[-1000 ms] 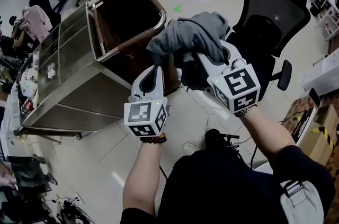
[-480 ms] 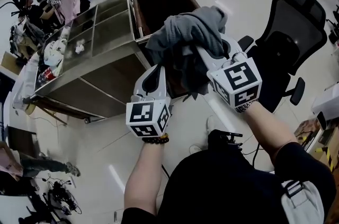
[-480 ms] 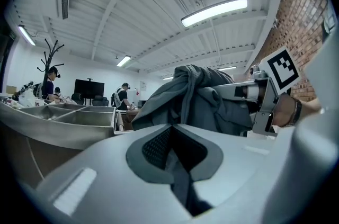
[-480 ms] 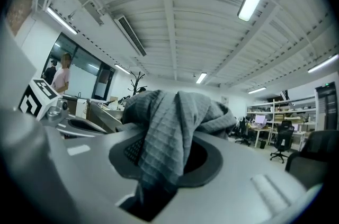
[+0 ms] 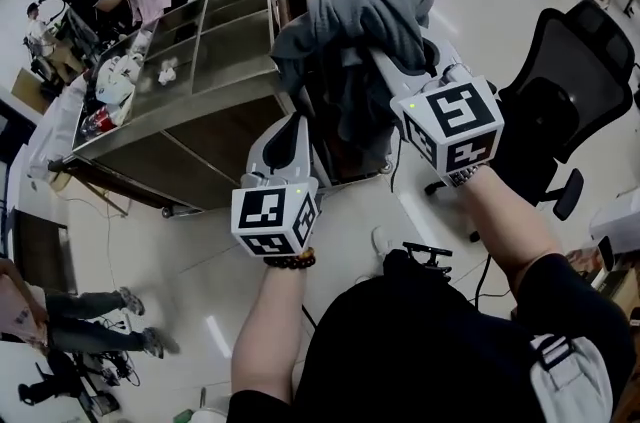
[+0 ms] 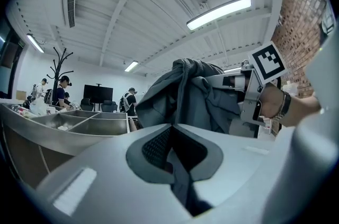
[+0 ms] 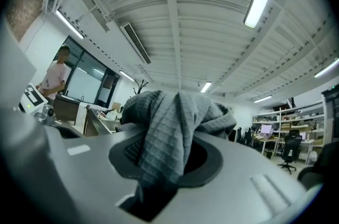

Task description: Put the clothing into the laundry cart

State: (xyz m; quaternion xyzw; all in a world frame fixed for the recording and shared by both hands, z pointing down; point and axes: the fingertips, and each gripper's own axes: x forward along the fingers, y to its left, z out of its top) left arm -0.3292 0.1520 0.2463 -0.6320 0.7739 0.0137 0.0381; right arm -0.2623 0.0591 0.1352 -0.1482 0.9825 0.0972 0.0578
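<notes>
Clothing [image 5: 352, 23] | lifted higher by laundry cart [image 5: 180, 146] | left claw [image 5: 292, 126], right claw [image 5: 385, 71] both clamp it

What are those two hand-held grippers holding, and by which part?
One grey garment, shared: the left hand-held gripper pinches a thin fold hanging low, the right hand-held gripper clamps a bunched fold higher up.

Bright ceiling tube lights [image 6: 218, 12] glare; fisheye edges darken and bend.
</notes>
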